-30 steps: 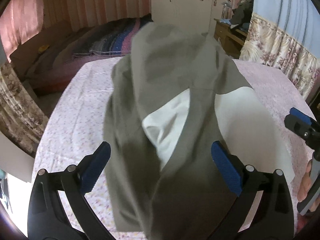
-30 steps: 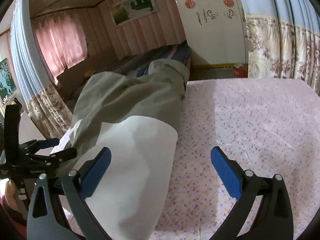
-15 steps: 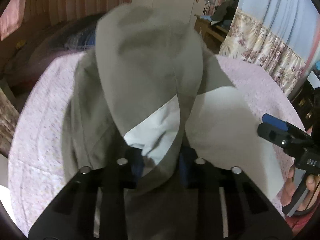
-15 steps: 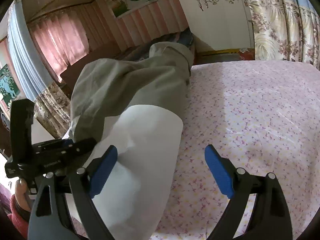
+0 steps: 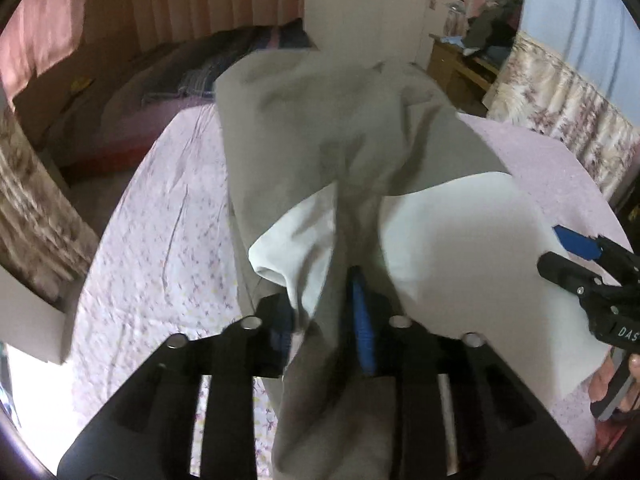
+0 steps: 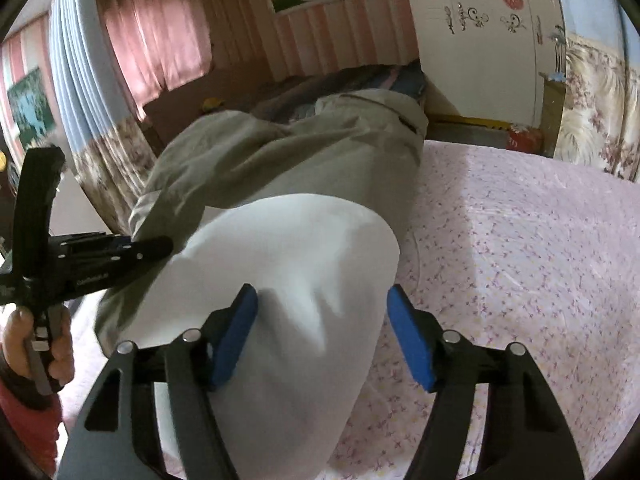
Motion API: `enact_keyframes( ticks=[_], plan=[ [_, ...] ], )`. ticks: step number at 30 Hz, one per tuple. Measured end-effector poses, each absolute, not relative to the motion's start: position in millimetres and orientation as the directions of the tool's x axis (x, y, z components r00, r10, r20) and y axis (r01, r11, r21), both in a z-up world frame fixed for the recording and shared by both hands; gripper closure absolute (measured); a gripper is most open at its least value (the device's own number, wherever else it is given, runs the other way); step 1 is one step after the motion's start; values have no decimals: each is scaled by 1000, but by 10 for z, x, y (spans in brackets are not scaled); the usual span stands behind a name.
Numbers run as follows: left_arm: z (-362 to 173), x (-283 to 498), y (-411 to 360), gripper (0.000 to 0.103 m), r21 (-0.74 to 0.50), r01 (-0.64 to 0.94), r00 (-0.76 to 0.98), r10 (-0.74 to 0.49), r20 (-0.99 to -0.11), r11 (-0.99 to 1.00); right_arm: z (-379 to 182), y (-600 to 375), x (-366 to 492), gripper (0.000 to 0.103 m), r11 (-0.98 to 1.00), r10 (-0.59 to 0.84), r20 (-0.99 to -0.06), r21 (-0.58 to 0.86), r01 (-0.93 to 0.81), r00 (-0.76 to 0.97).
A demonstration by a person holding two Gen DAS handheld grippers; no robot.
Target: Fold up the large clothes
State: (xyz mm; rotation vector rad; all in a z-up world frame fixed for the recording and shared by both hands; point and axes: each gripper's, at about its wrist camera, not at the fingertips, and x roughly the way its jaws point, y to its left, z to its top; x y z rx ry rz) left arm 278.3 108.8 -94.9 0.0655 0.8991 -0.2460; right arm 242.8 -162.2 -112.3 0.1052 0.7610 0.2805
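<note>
One garment [image 5: 320, 128], large, grey-green with a white lining [image 5: 460, 248], lies lengthwise on the bedsheet [image 5: 160, 240], running from the lower centre of the left-wrist frame up to the far edge of the bed. It is bunched and rumpled, the lining turned out near the bottom of both views; no neat fold shows. Judgement: early stage, grasp being set up, all folds apparently left to do.

Left gripper [image 5: 324, 332], bottom centre of its own view: jaws narrow with a ridge of grey cloth gathered between the blue pads, pads look pressed on the garment; the jaws are opening slightly at this moment. It also shows at the left edge of the right-wrist view, held by a hand [image 6: 36, 344].

Right gripper [image 6: 320, 336], bottom centre of its view: jaws closing, white lining bulging between them. The left pad touches the cloth, the right pad stands just clear, so no grip yet.

Writing: partial white letters "DAS" on the right gripper body, right edge of the left-wrist view. Small print on the left gripper body in the right-wrist view, unreadable. Decorative stickers on the white door [image 6: 480, 20], upper right; not legible as words.
</note>
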Motion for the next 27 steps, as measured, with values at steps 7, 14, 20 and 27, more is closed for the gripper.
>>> enact_keyframes(
  ticks=[7,14,20,27],
  plan=[
    [-1005,2807,1004,55,-25,235,621,-170,-765,972,-1164,-1753,2452,34,953,301,-664,226,-199,684],
    [-747,2507,1043,4,30,190,695,-113,-710,981,-913,-1899,2210,22,937,333,-594,293,-189,732],
    [-673,2336,1131,3,51,160,716,-80,-694,986,-878,-1910,2047,7,943,287,-563,306,-126,775],
    [-818,2296,1220,3,18,158,687,-97,-720,987,-1004,-1827,1971,7,938,287,-591,334,-95,754]
  ],
)
